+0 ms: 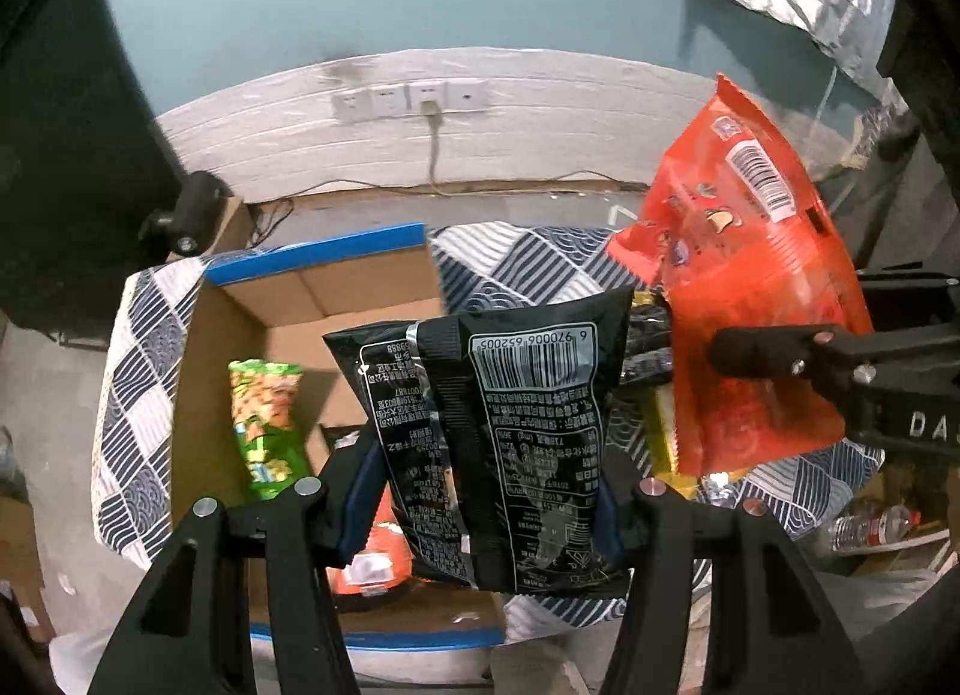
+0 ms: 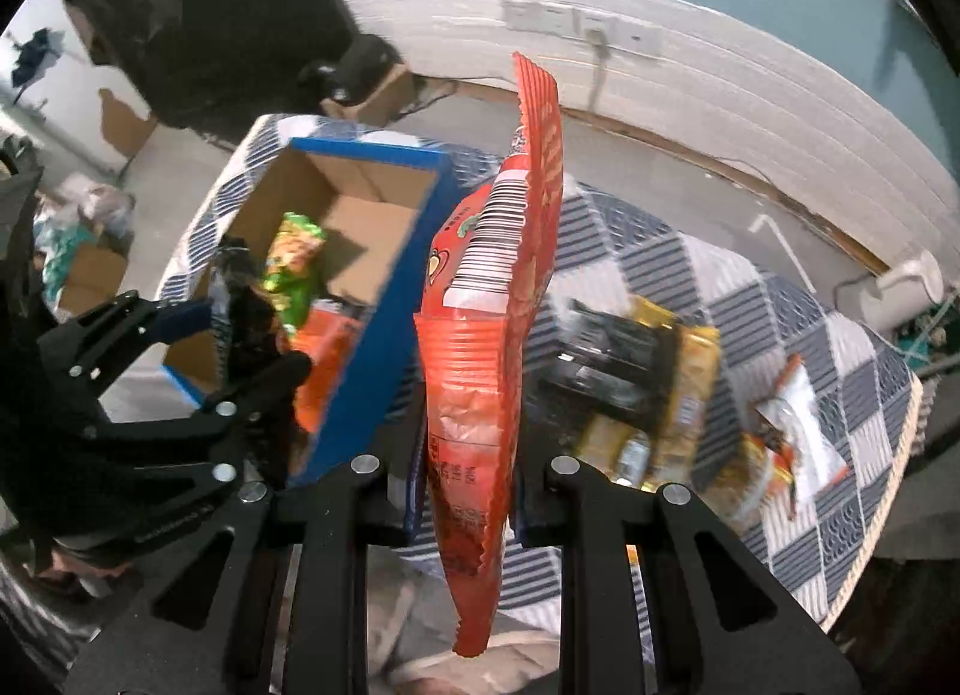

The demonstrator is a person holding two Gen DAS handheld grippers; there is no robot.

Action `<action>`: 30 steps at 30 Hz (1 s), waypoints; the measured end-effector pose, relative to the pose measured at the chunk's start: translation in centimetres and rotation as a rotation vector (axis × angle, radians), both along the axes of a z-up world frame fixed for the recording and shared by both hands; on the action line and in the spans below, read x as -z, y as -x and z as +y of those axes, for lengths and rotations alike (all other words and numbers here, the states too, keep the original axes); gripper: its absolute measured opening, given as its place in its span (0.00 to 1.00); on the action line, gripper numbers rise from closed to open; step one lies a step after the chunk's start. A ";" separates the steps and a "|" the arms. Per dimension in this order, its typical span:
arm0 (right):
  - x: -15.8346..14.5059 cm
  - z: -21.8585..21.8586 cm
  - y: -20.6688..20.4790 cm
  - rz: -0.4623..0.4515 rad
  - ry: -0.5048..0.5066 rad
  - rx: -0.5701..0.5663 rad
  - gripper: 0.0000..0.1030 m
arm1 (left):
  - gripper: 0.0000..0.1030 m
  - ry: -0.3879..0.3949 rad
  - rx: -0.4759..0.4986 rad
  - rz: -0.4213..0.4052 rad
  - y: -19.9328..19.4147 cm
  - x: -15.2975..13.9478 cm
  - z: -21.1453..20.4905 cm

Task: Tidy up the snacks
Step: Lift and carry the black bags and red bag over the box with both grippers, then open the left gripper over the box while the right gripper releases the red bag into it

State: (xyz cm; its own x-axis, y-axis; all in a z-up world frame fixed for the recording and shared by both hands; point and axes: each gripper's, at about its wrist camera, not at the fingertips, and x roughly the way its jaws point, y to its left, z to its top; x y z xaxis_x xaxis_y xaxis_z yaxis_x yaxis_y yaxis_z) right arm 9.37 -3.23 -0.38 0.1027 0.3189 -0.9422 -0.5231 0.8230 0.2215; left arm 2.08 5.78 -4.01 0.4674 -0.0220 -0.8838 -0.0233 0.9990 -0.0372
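My left gripper (image 1: 486,506) is shut on a black snack bag (image 1: 504,425), which hangs upside down between the blue pads above the near end of an open cardboard box (image 1: 312,257) with a blue rim. A green snack bag (image 1: 267,425) and an orange pack (image 1: 378,557) lie inside the box. My right gripper (image 2: 465,491) is shut on an orange snack bag (image 2: 480,347), seen edge-on, held in the air to the right of the box (image 2: 384,299). In the right wrist view the left gripper (image 2: 246,335) with its black bag (image 2: 240,299) is over the box.
A blue-and-white checked cloth (image 2: 780,323) covers the table. On it lie black and yellow packs (image 2: 636,371) and a white-and-red pack (image 2: 798,431). A wall with sockets (image 1: 408,98) stands behind. Water bottles (image 1: 870,527) lie on the floor at the right.
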 end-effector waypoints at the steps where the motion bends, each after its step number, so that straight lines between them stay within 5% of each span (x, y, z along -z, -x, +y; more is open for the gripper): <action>1: 0.0 1.1 0.2 0.001 -0.003 -0.015 0.19 | 0.57 0.002 -0.010 -0.002 0.2 -0.1 0.6; 19: 2.8 14.6 2.6 0.048 0.042 -0.181 0.19 | 0.57 -0.022 -0.215 0.018 3.8 1.6 11.7; 30: 3.8 16.4 2.5 0.046 0.072 -0.174 0.21 | 0.57 -0.001 -0.261 0.048 3.9 3.0 13.8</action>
